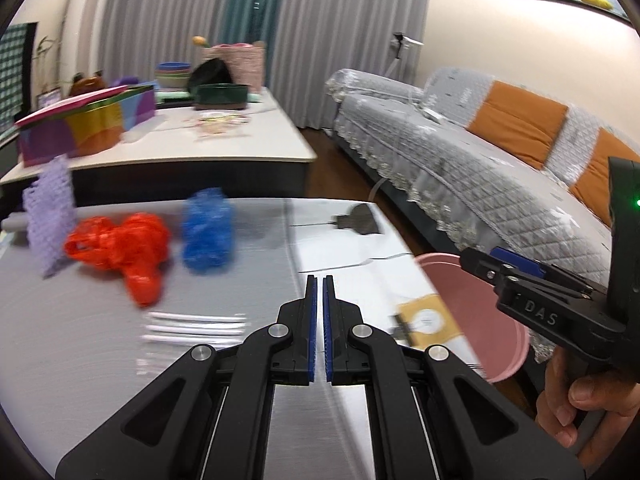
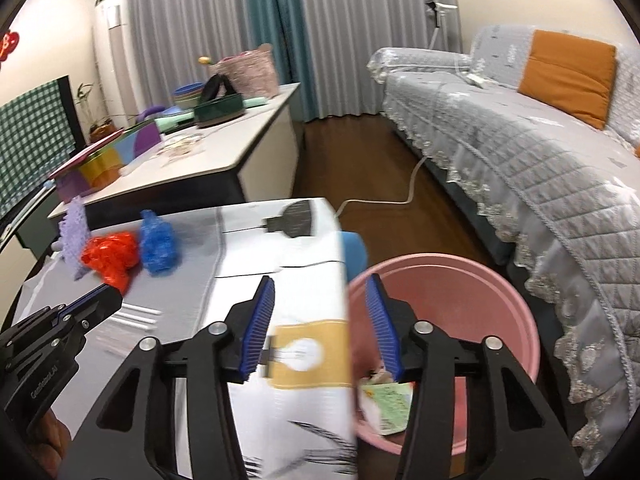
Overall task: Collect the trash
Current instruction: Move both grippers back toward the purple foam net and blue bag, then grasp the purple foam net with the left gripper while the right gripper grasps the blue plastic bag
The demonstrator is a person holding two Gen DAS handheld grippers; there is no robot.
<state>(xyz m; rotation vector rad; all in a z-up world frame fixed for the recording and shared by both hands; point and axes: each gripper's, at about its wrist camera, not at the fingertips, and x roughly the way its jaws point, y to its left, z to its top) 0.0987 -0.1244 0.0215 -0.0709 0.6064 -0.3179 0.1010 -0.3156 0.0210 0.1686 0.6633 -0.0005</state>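
A crumpled red plastic bag [image 1: 120, 246] [image 2: 110, 254], a crumpled blue bag [image 1: 208, 232] [image 2: 159, 246] and a purple foam net [image 1: 50, 216] [image 2: 74, 234] lie at the table's far left. A pink bin [image 2: 480, 292] [image 1: 460, 280] stands on the floor at the table's right edge, with paper scraps [image 2: 390, 400] inside. My left gripper [image 1: 320, 284] is shut and empty above the table, right of the bags. My right gripper [image 2: 322, 284] is open and empty, straddling the table edge and the bin's rim.
White straws [image 1: 196, 326] lie near the left gripper. The tablecloth [image 2: 280, 264] has a yellow bulb print [image 2: 308, 354]. A second table [image 1: 200, 140] with boxes and bowls stands behind. A grey sofa [image 2: 540, 160] runs along the right, with a cable [image 2: 384, 200] on the floor.
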